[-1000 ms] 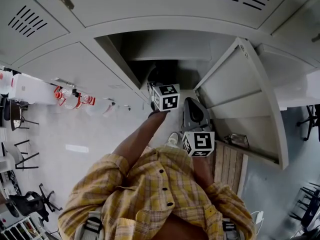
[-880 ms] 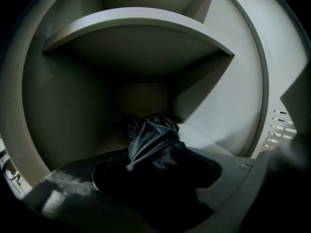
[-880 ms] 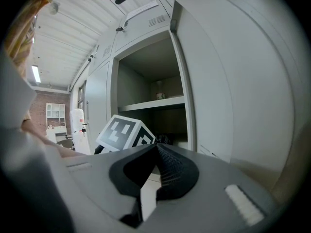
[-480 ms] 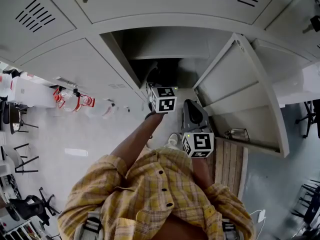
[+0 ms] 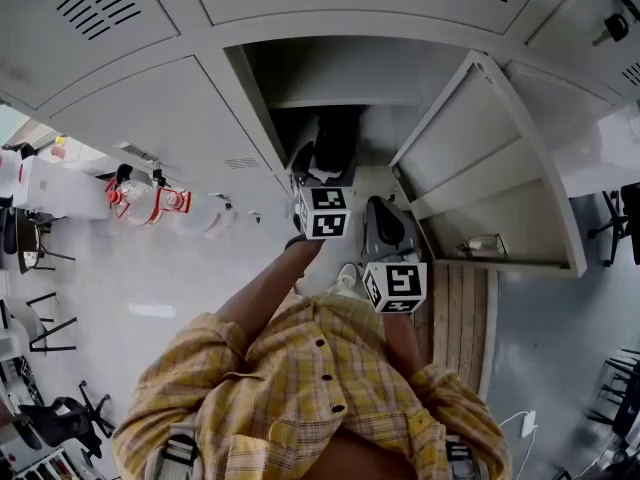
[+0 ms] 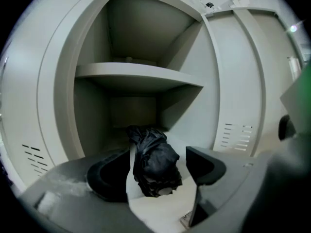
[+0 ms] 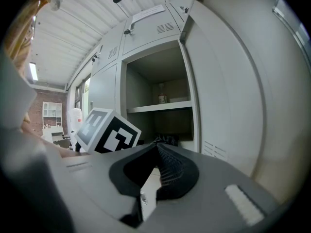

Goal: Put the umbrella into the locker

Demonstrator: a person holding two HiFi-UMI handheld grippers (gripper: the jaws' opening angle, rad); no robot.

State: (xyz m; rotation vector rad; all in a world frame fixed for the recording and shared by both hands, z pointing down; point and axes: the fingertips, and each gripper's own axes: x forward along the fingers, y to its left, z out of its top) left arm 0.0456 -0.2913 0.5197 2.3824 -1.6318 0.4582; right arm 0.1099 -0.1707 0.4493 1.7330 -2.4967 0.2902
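The black folded umbrella (image 6: pixel 153 157) lies on the floor of the open locker (image 5: pixel 255 78), under its shelf; it shows in the head view as a dark bundle (image 5: pixel 335 143). My left gripper (image 6: pixel 155 171) stands open just in front of the locker, its wide jaws on either side of the umbrella's near end without touching it. Its marker cube (image 5: pixel 325 211) sits below the opening. My right gripper (image 7: pixel 156 147) hangs lower and to the right, its fingertips meeting with nothing between them. Its cube (image 5: pixel 396 286) is near the person's chest.
The locker door (image 5: pixel 490 158) stands swung open to the right. A shelf (image 6: pixel 138 76) splits the compartment, with a small object (image 7: pixel 162 99) on it. Closed lockers surround the opening. A wooden pallet (image 5: pixel 462 318) lies on the floor at right.
My left gripper's jaws have spread and it has drawn back and up out of the locker, leaving the umbrella on the locker floor. The right gripper has shifted only slightly.
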